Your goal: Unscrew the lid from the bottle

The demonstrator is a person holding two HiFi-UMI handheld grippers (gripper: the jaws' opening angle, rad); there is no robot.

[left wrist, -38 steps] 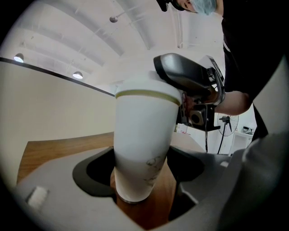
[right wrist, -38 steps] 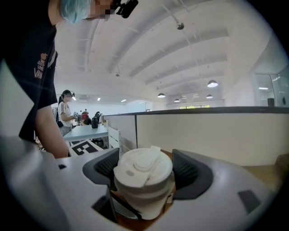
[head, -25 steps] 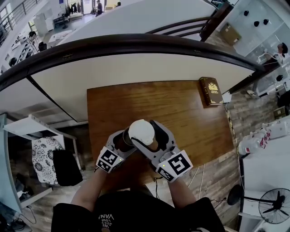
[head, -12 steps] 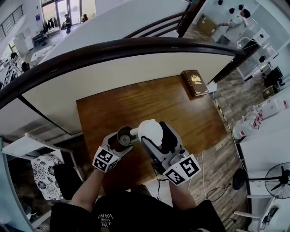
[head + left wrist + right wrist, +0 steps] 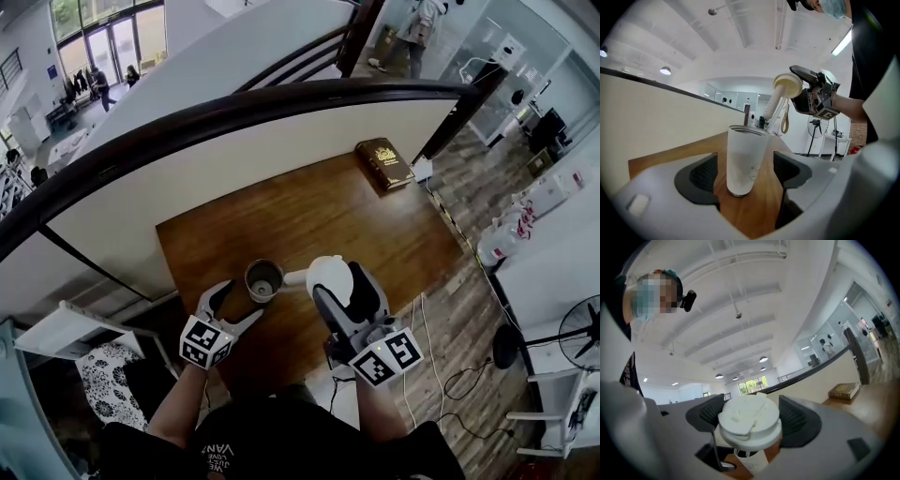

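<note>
The white bottle stands upright and uncapped on the wooden table. In the left gripper view the bottle sits between the dark pads with a small gap on each side. My left gripper is open, just behind the bottle. My right gripper is shut on the white lid, held above the table to the right of the bottle. The lid is clamped between both pads in the right gripper view. A pale tube hangs from the lid toward the bottle.
A brown book lies at the table's far right corner. A curved white wall with a dark rail runs behind the table. A chair with patterned cloth stands at the lower left, and cables lie on the floor at right.
The lid has come off the bottle and moved right in my right gripper. My left gripper has let go of the bottle and drawn back.
</note>
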